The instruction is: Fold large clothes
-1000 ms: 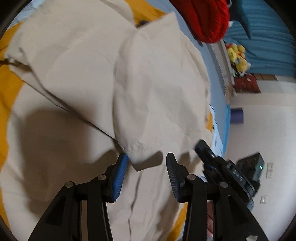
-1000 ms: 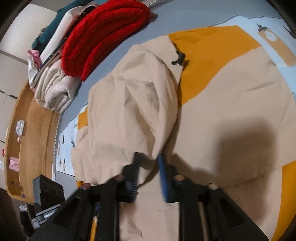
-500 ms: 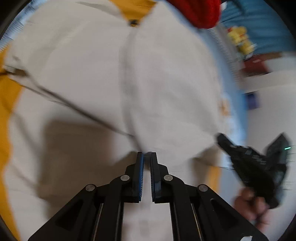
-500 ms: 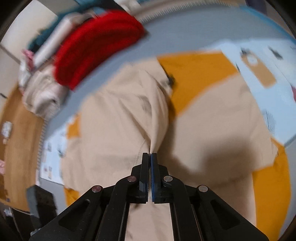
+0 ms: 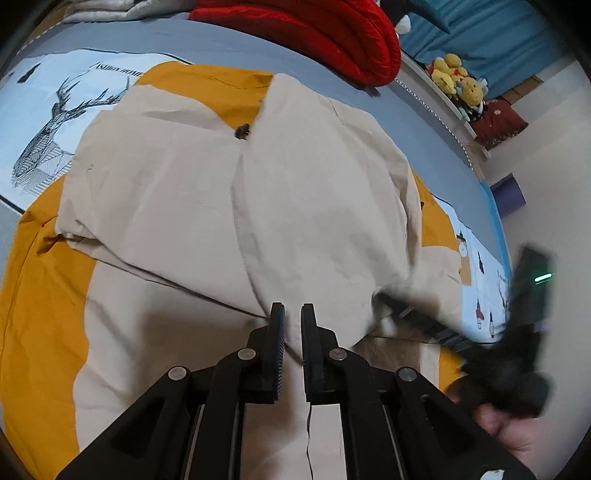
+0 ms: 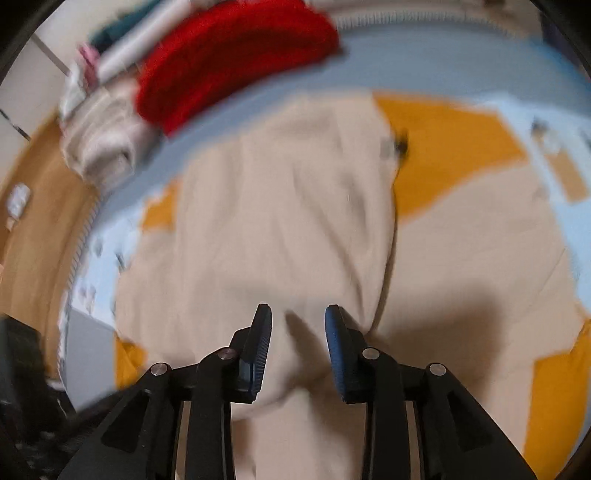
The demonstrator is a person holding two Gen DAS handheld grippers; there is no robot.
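My left gripper [image 5: 292, 317] points down at the beige garment [image 5: 229, 192], which lies spread on the bed cover [image 5: 40, 306] in front of me. The jaws are opening but stand only a narrow slit apart, and a fold of the beige cloth runs up between the pads; from this view I cannot tell for sure whether they still press on it. The garment's folded edge sits just ahead of the tips, with a seam running away from them up the middle. To the left of it the yellow of the cover shows, and beyond that a deer drawing [image 5: 48, 136] on the pale part (well clear of the cloth). A red blanket [image 5: 314, 33] is piled at the far side of the bed.

Further right in the same view my right gripper [image 5: 424, 325] shows as a dark blur at the garment's right edge, with my hand [image 5: 506, 432] under it.

From the right wrist, that gripper [image 6: 298, 314] has its jaws opening, a clear gap between the pads, and the beige garment [image 6: 288, 221] lies below and ahead, a rounded fold of it showing in the gap (the pads do not touch it). The picture is blurred.
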